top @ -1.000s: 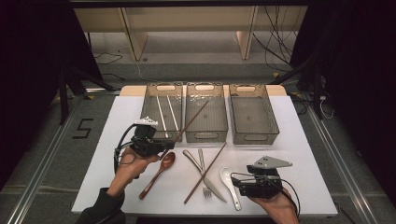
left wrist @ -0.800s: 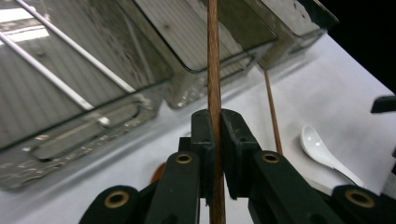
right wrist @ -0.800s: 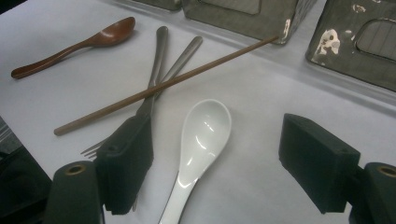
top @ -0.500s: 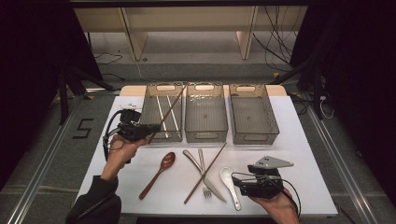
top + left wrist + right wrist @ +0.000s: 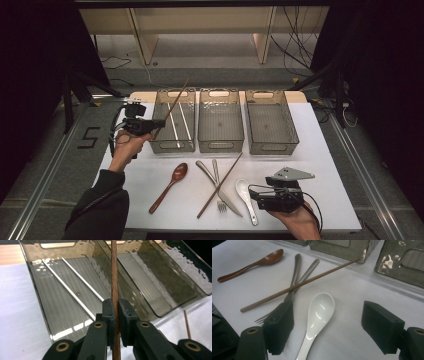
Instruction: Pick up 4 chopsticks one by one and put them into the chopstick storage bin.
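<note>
Chopstick [image 5: 114, 277]: brown, clenched in left gripper [image 5: 116, 315], slanting over the left bin [image 5: 172, 120]
Left bin: holds two white chopsticks [image 5: 72, 285]
Right gripper [image 5: 328, 325]: jaws spread wide, nothing held, around white spoon [image 5: 318, 311] on tabletop [image 5: 310, 150]

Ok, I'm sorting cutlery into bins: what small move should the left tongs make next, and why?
Probably lower the brown chopstick into the left bin beside the two white chopsticks, then open. The left tongs are shut on it, angled above that bin.
</note>
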